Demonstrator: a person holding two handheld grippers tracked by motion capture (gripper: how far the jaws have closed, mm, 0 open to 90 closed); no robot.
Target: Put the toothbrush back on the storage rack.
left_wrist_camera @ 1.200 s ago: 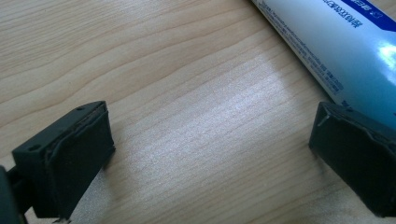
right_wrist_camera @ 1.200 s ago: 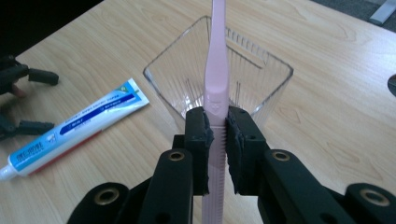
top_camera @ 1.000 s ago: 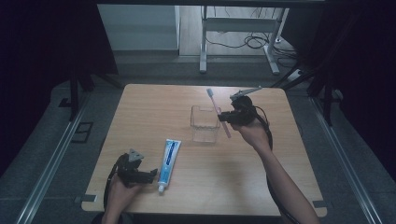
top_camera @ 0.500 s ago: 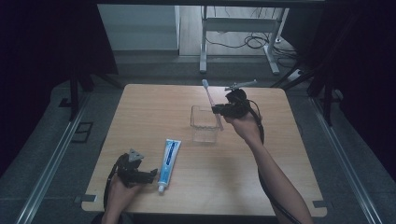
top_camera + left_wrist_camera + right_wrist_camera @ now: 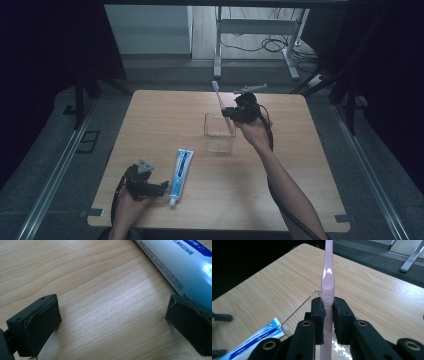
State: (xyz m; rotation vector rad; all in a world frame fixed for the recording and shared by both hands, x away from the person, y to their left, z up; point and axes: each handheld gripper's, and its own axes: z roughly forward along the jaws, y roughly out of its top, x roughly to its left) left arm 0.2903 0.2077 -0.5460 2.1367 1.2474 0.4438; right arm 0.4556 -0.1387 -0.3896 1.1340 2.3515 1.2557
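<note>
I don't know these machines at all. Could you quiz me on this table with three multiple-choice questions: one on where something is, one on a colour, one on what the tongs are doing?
1. Where does the toothpaste tube lie?
A. beside the left tongs
B. inside the clear cup
C. on the floor

2. What colour is the toothbrush?
A. green
B. pale pink
C. black

3. What are the right tongs doing?
A. lying open on the table
B. gripping the toothbrush above the clear cup
C. squeezing the toothpaste tube

Answers: 1 A, the tube lies flat on the wooden table next to the open left tongs. 2 B, the handle looks pale pink in the right gripper view. 3 B, both jaws press the handle over the cup.
</note>
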